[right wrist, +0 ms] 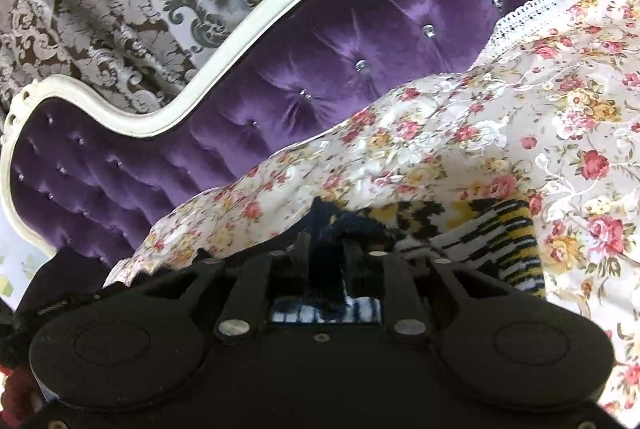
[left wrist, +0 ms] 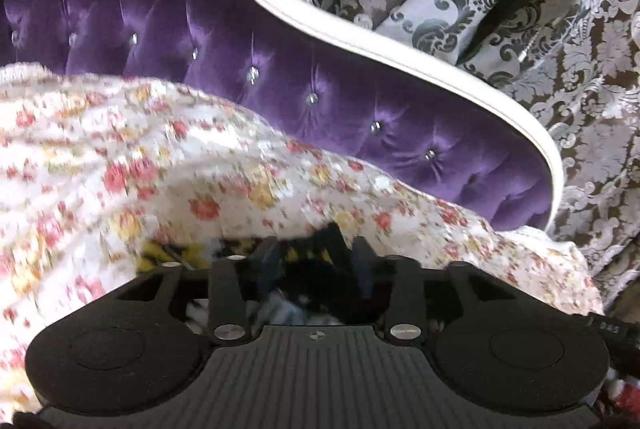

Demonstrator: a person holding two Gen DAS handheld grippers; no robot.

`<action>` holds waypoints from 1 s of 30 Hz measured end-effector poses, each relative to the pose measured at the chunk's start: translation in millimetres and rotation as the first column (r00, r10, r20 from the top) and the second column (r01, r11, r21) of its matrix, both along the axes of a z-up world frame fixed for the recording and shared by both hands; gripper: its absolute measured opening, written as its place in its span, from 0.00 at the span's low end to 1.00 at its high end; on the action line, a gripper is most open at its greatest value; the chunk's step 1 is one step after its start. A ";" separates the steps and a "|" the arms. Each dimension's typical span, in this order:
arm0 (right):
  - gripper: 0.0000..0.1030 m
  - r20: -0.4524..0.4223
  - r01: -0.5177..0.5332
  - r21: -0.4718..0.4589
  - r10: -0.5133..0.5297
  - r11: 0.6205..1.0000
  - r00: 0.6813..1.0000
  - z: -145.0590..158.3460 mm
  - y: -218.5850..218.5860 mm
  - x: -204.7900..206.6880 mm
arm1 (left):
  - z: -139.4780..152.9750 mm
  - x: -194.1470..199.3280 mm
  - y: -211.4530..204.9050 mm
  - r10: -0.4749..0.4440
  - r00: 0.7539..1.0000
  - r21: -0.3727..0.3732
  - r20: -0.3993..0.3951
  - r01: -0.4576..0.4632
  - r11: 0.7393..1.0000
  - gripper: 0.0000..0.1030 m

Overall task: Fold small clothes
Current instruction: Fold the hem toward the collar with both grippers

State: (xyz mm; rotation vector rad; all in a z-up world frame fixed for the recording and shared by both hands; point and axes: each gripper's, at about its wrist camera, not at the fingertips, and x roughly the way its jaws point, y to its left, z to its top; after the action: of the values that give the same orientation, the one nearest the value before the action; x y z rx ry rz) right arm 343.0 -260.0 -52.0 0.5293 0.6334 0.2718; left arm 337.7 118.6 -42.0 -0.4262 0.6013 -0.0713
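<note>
A small knitted garment, dark navy with yellow, black and white pattern, lies on a floral bedspread. In the right wrist view my right gripper (right wrist: 326, 249) is shut on its dark navy edge (right wrist: 352, 229); the patterned part (right wrist: 492, 229) stretches to the right. In the left wrist view my left gripper (left wrist: 316, 253) is shut on the same dark garment (left wrist: 312, 261), with a yellow patch (left wrist: 172, 253) showing at the left. The view is blurred and the fingertips are hidden in cloth.
The floral bedspread (left wrist: 160, 157) (right wrist: 520, 109) covers the bed. Behind it stands a purple tufted headboard (left wrist: 200, 29) (right wrist: 340, 49) with a white curved frame (left wrist: 360, 45). Damask curtains (left wrist: 580, 89) (right wrist: 100, 9) hang behind.
</note>
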 end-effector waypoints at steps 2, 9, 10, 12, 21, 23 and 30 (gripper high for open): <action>0.77 0.028 0.027 -0.008 -0.027 1.000 0.999 4.0 -3.2 -2.2 | 6.4 -1.3 1.0 0.001 1.000 0.025 0.014 -0.001 1.000 0.48; 0.82 0.108 0.026 -0.105 -0.014 0.994 0.994 30.3 0.3 -29.0 | 37.1 -24.5 -17.9 -0.067 0.996 0.148 0.062 0.057 0.987 0.78; 0.86 0.110 0.019 -0.128 -0.004 0.992 0.994 33.3 2.7 -34.5 | 40.9 -28.8 -22.8 -0.083 0.995 0.177 0.056 0.072 0.982 0.81; 0.87 0.108 0.005 -0.174 0.014 0.985 0.994 36.9 9.6 -42.7 | 46.7 -39.6 -33.3 -0.108 0.993 0.234 0.048 0.094 0.968 0.89; 0.92 0.032 -0.052 -0.342 0.066 0.938 0.997 24.0 38.9 -72.5 | 22.7 -64.9 -61.7 -0.141 0.989 0.331 -0.042 0.147 0.932 0.95; 0.92 0.007 -0.066 -0.391 0.075 0.918 0.997 17.3 43.2 -77.4 | 8.5 -63.1 -59.9 -0.120 0.989 0.331 -0.084 0.141 0.933 0.95; 0.93 -0.089 -0.111 -0.605 0.072 0.789 0.993 -16.7 50.5 -93.1 | -42.4 -73.9 -49.4 -0.098 0.971 0.377 -0.217 0.176 0.909 0.95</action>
State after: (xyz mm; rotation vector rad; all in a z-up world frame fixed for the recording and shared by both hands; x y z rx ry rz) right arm 249.9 -209.5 -68.8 -0.1231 0.7642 0.1269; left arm 263.8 69.2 -84.5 0.0041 0.8183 -0.0419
